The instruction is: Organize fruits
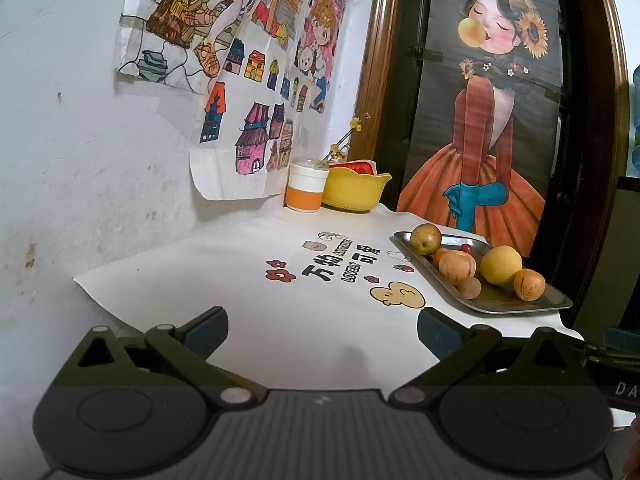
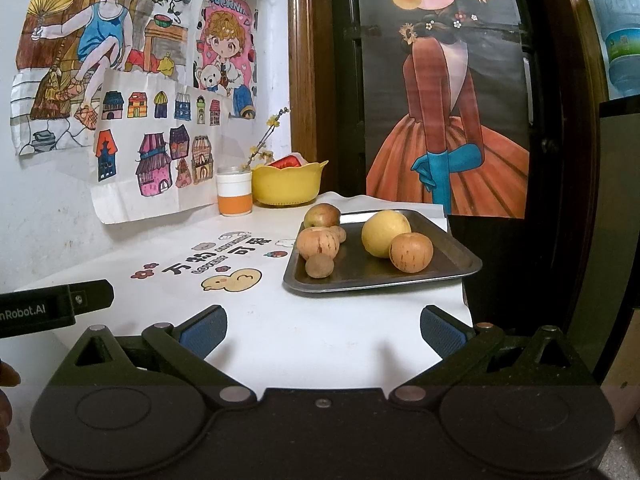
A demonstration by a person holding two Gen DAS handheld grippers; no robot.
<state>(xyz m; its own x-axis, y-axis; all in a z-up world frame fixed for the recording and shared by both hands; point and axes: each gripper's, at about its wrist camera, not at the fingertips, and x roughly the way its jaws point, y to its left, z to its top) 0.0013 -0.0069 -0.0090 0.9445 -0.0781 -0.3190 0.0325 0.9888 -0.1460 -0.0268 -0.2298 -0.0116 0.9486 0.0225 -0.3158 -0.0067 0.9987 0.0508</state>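
A metal tray (image 2: 452, 276) (image 1: 552, 305) lies on the right side of the white table and holds several fruits: a big yellow pear (image 2: 385, 233) (image 1: 500, 264), speckled orange apples (image 2: 411, 252) (image 1: 457, 267), a greenish apple (image 2: 321, 215) (image 1: 425, 239) and a small brown kiwi (image 2: 319, 266) (image 1: 469, 287). A yellow bowl (image 2: 287, 184) (image 1: 356, 191) with something red inside stands at the back. My left gripper (image 1: 322, 334) is open above the table's near edge, left of the tray. My right gripper (image 2: 323, 330) is open too, short of the tray, nothing between its fingers.
An orange-and-white cup (image 2: 235, 191) (image 1: 305, 185) with a flower sprig stands beside the bowl. Children's drawings hang on the wall at left, and a poster covers the wooden-framed door behind the tray. The other gripper's body (image 2: 56, 307) shows at the left edge. A water jug (image 2: 618, 28) sits far right.
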